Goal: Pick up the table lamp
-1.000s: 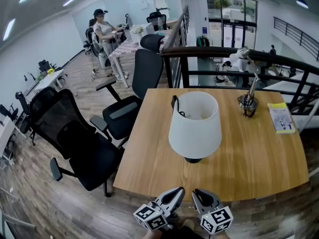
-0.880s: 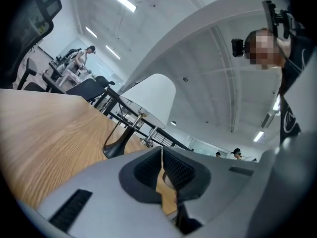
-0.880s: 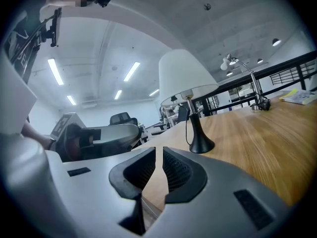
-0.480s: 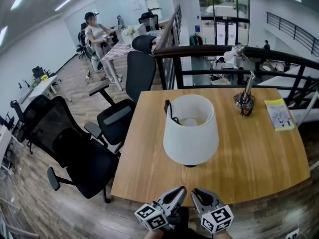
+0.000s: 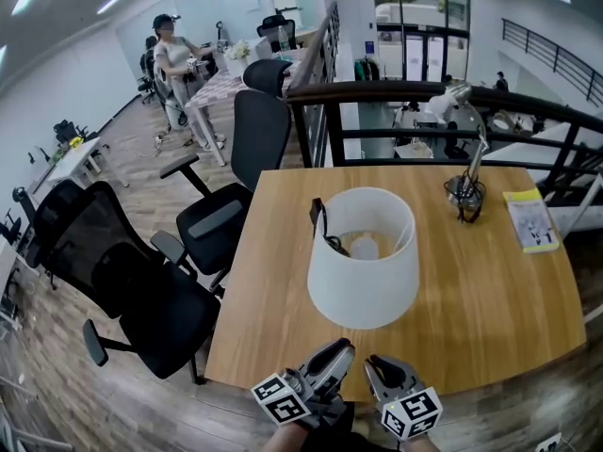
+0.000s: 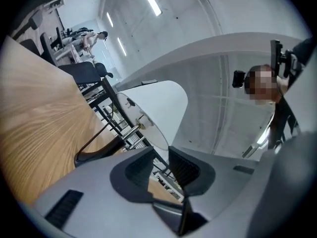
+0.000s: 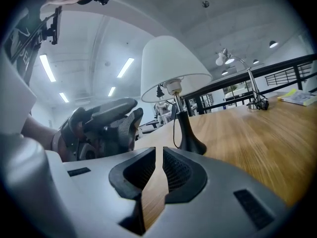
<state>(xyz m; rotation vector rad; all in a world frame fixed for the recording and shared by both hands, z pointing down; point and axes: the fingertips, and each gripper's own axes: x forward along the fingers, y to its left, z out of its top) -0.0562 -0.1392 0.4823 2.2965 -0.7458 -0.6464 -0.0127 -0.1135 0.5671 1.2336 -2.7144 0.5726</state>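
Note:
The table lamp, a white shade [image 5: 363, 257] on a black stem and base, stands upright mid-table on the wooden table [image 5: 490, 290]. A black cord hangs over its rim. Both grippers hover at the table's near edge, short of the lamp and apart from it. My left gripper [image 5: 335, 352] is tilted and its jaws are opening, with nothing between them. In the left gripper view [image 6: 161, 165] it looks up under the shade [image 6: 158, 103] toward the base [image 6: 96, 152]. My right gripper [image 5: 381, 367] is shut and empty. In the right gripper view [image 7: 158, 170] it faces the lamp's base [image 7: 190, 139].
A silver desk lamp [image 5: 466, 191] and a yellow booklet [image 5: 530, 222] sit at the table's far right. Black office chairs [image 5: 141, 290] stand left of the table. A black railing [image 5: 424, 97] runs behind it. A person [image 5: 174, 59] stands far back by other desks.
The lamp now sits nearer in the head view. My left gripper has rolled and its jaws have parted. Both grippers have edged toward the lamp.

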